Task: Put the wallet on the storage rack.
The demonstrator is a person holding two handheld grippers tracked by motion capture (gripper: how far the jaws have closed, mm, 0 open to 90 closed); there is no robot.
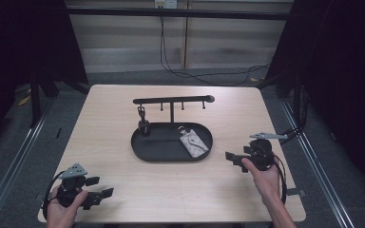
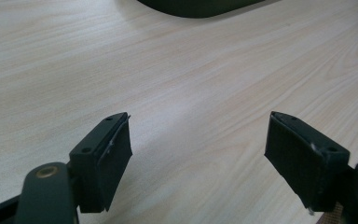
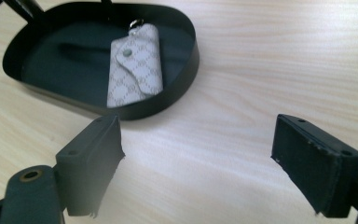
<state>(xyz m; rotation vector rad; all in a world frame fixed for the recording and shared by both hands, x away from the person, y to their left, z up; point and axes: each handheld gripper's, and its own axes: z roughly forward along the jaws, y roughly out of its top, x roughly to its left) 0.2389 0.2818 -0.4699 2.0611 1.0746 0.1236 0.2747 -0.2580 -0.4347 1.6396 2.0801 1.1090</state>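
**Both grippers open and empty, key pouch in tray**

Left gripper (image 1: 95,194) sits near the front-left corner of the light wood-grain table (image 1: 109,123), held in the person's left hand (image 1: 64,206). Jaws wide apart, nothing between them — the left gripper view (image 2: 198,154) shows bare tabletop in the gap and the dark tray edge far off at the top.

Right gripper (image 1: 234,159) is held in the right hand (image 1: 264,178) at the right side of the table, just beside the tray's right end but apart from it, jaws pointing toward the tray. Jaws wide, holding nothing; in the right gripper view (image 3: 198,154) only wood shows between them.

The grey patterned fabric key pouch with a snap flap and metal ring (image 1: 193,142) lies flat inside the black oval metal tray (image 1: 145,153), in its right half, flap up, ring end toward the back (image 3: 135,65). It is the thing nearest the right gripper.

A black T-shaped hook rail (image 1: 173,100) rises on a post from the tray's back edge. A small dark key fob (image 1: 143,124) hangs from the left hook, its lower end down at the tray's left part — contact with the floor cannot be told.
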